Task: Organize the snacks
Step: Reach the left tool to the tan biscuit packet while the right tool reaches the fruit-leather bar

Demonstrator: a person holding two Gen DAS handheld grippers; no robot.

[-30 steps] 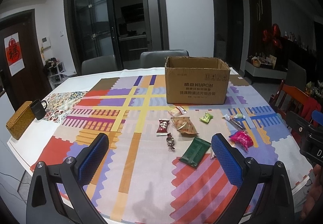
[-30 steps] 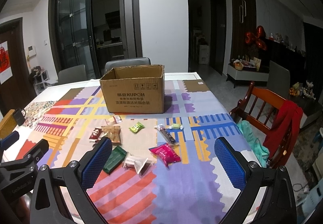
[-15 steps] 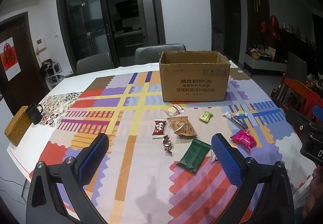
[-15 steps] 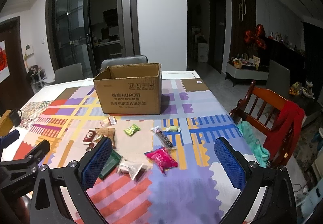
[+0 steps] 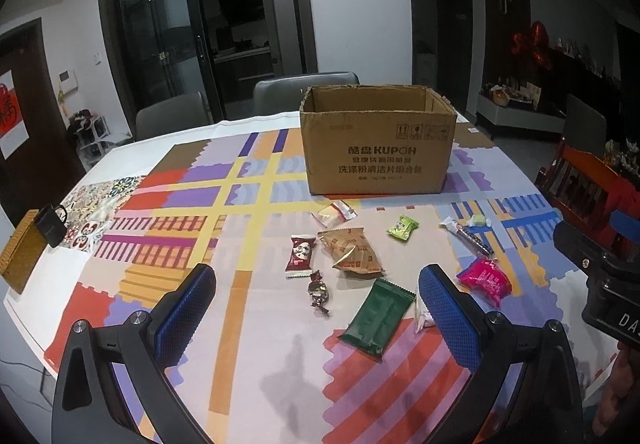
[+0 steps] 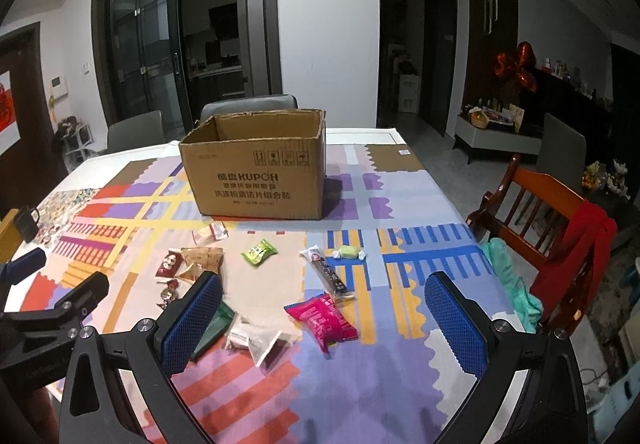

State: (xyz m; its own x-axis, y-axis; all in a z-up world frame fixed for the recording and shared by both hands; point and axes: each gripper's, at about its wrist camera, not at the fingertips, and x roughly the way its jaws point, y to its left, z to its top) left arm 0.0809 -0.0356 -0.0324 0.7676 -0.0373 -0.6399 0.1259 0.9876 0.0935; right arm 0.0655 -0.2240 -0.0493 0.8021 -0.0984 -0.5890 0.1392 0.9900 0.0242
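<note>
left wrist view, surveyed left to right: a woven basket [image 5: 18,250] and dark mug [image 5: 50,226] sit at the table's far left edge, well apart from the work. the left gripper [image 5: 316,318] hovers above the patterned tablecloth [image 5: 192,200] with fingers spread wide and nothing between them. ahead of it lie a dark red packet [image 5: 300,252], a twisted foil candy [image 5: 319,291], a tan wrapper [image 5: 352,250] and a dark green packet [image 5: 378,318]. the cardboard box [image 5: 378,146] stands open-topped beyond them; its contents cannot be seen. a small green sweet [image 5: 402,228] and pink packet [image 5: 486,280] lie further right.

right wrist view: the right gripper [image 6: 322,318] is likewise spread and empty, above a clear sachet [image 6: 260,340] and the pink packet [image 6: 322,318]; a long dark stick pack [image 6: 328,272] lies just beyond.

judgement: no snack looks collected yet. recommend each gripper take its nearest packet, descend squarely, pinch across the narrow width near the middle, lift clear, and release well inside the box rim.
</note>
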